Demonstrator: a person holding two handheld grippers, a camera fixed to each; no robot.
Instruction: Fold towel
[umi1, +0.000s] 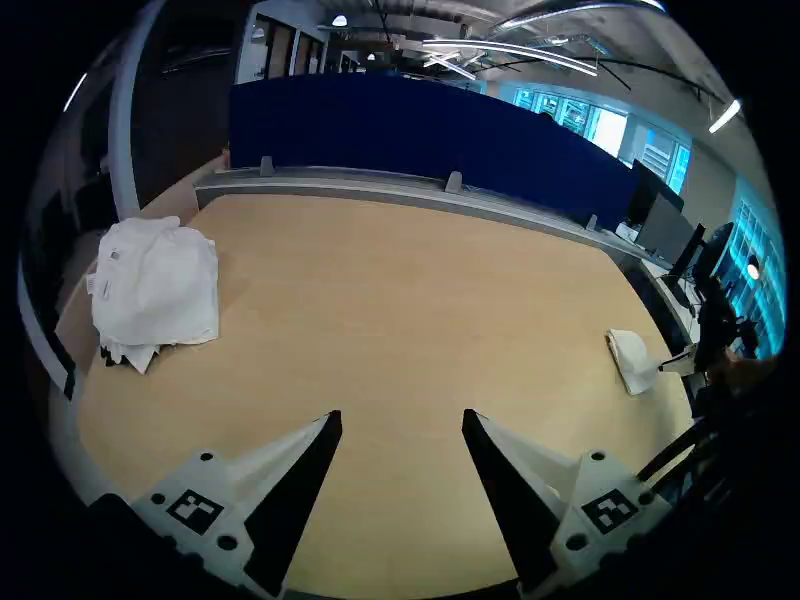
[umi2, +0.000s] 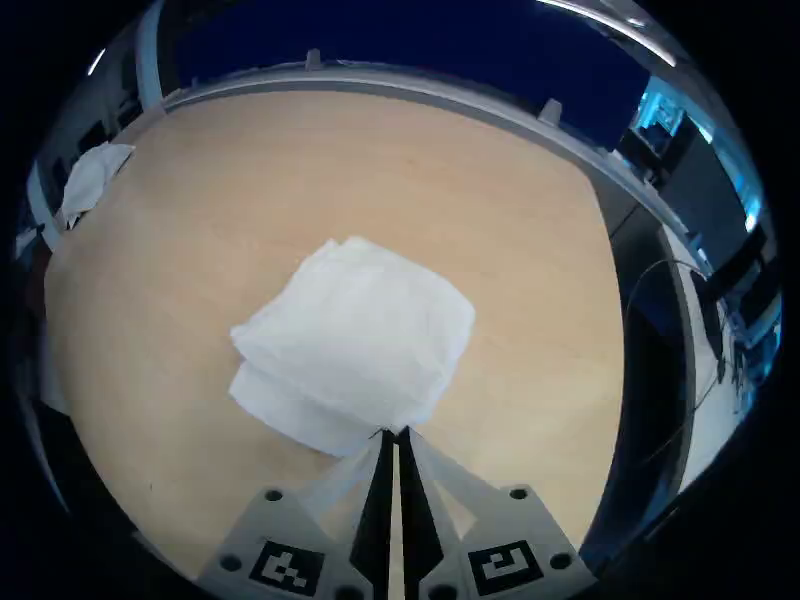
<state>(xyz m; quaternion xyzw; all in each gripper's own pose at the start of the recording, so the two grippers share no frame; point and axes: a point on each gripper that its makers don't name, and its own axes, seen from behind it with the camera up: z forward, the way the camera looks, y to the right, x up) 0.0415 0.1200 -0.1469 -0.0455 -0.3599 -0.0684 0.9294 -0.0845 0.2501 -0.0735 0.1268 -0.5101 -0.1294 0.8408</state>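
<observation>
Right gripper (umi2: 392, 435) pinches a folded towel (umi2: 355, 345); left gripper (umi1: 400, 420) is held open over the table (umi1: 400, 280).

The right gripper's fingers are closed together on the near corner of the white towel, which lies flat on the wood and points that corner back at the gripper. Folded roughly square, it has no clear long axis; its stacked edges face near-left. In the left gripper view it sits by the table's right edge. The left fingers are spread apart, holding nothing. A pile of white cloth (umi1: 155, 285) rests near the far-left corner.
</observation>
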